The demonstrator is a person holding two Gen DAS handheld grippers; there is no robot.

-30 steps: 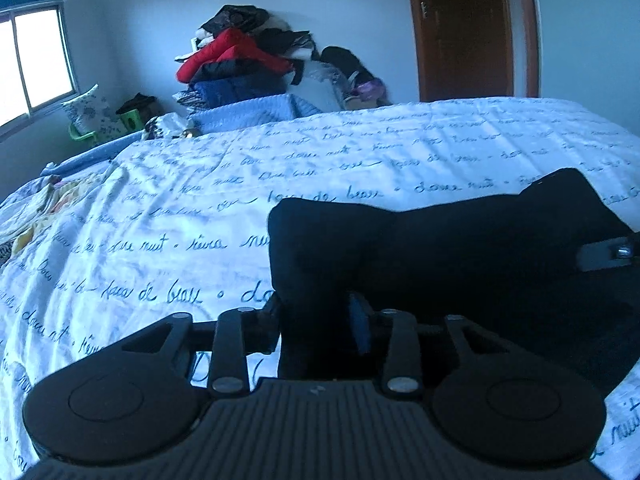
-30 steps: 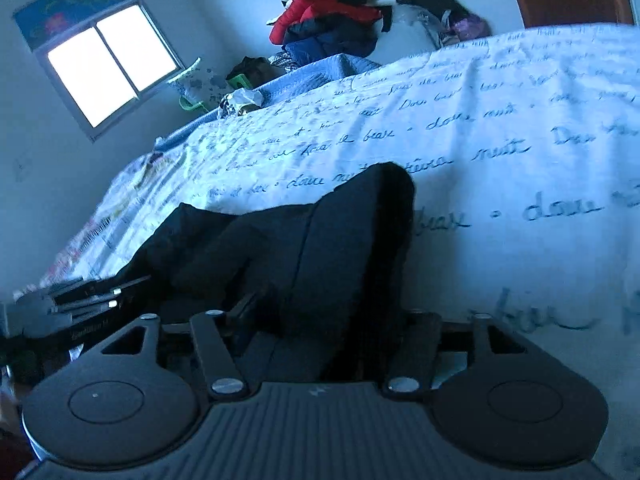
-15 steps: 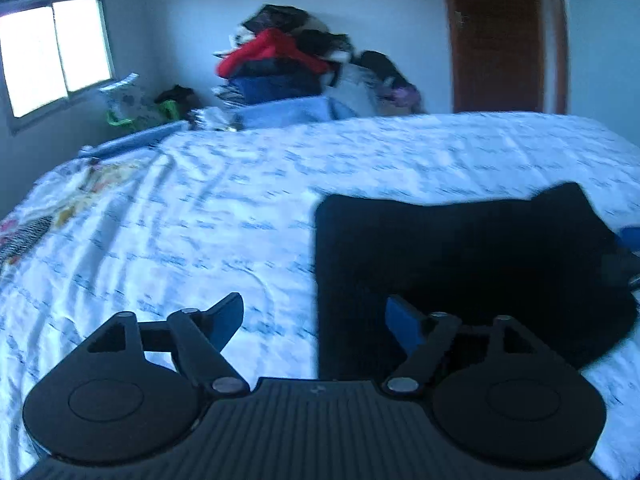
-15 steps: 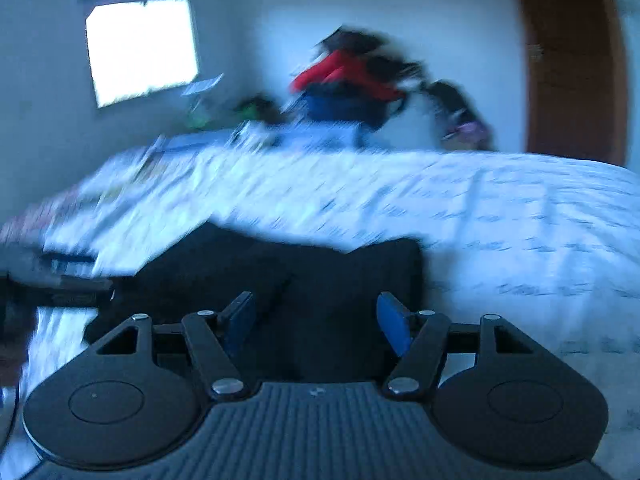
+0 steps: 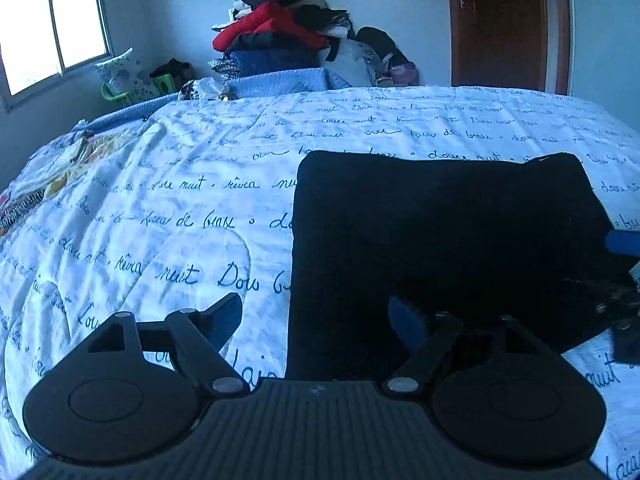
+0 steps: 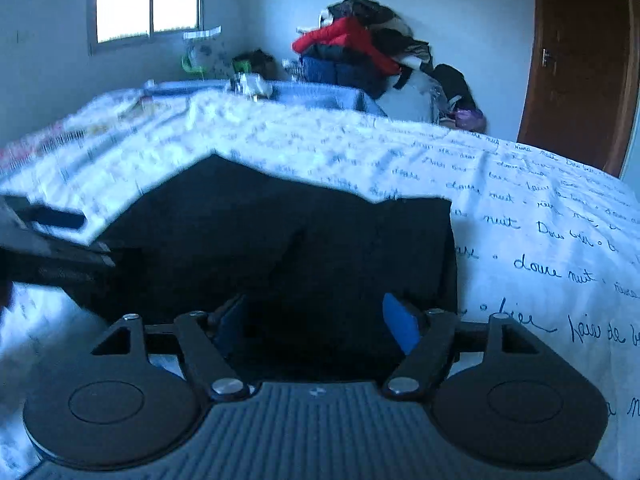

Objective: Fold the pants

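Black cloth on a white bedspread is the whole matter here. Going from the left: a window (image 5: 52, 28) lights the room, and a heap of clothes (image 5: 288, 36) sits beyond the far edge of the bed (image 5: 160, 200), whose cover is printed with blue handwriting. The left claw (image 5: 316, 320) hovers low with its jaws spread wide and nothing between them; one finger sits over bare bedspread, the other over the near left corner of the pants (image 5: 436, 240). The pants lie flat as a compact dark rectangle, right of centre in the left wrist view. At the far right of that view a blue pad of the other tool shows at the pants' edge.

In the right wrist view the pants (image 6: 288, 248) fill the middle, with the right claw (image 6: 320, 320) held over their near right part, jaws likewise wide apart and empty. A brown door (image 6: 584, 64) stands at the right.

The fabric looks soft and limp, light enough to lift from two points, but apt to sag and unfold if taken by a single layer. A good hold would probably be at the corners of an edge, pinching through all the layers at once.
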